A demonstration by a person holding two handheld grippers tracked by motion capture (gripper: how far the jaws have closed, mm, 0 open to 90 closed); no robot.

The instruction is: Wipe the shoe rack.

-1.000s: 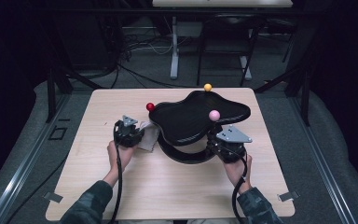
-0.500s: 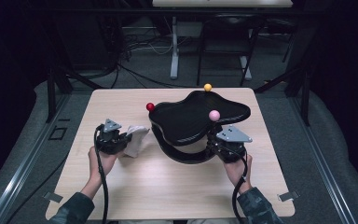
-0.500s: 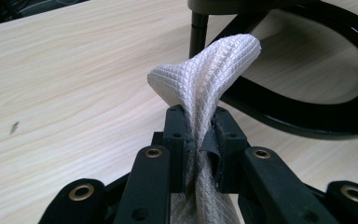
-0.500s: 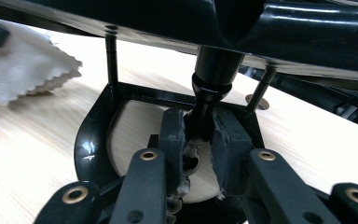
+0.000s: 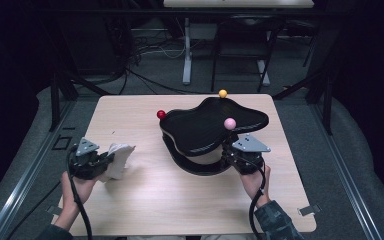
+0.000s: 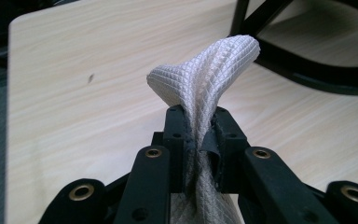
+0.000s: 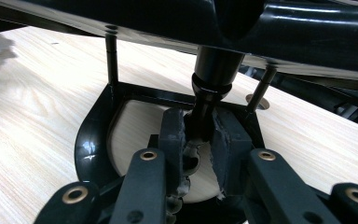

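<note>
Cloth [image 6: 204, 74] (white, waffle-weave) is pinched between the left gripper [image 5: 102, 162]'s jaws near the counter [image 5: 130, 200]'s left edge. A black post [image 7: 208, 100] under the glossy black stand [image 5: 210, 125] is clamped by the right gripper [image 7: 199, 135]'s jaws, toward the right edge.

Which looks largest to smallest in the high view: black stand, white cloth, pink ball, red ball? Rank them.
1. black stand
2. white cloth
3. pink ball
4. red ball, slightly smaller-looking than the pink, though too close to be sure.
</note>
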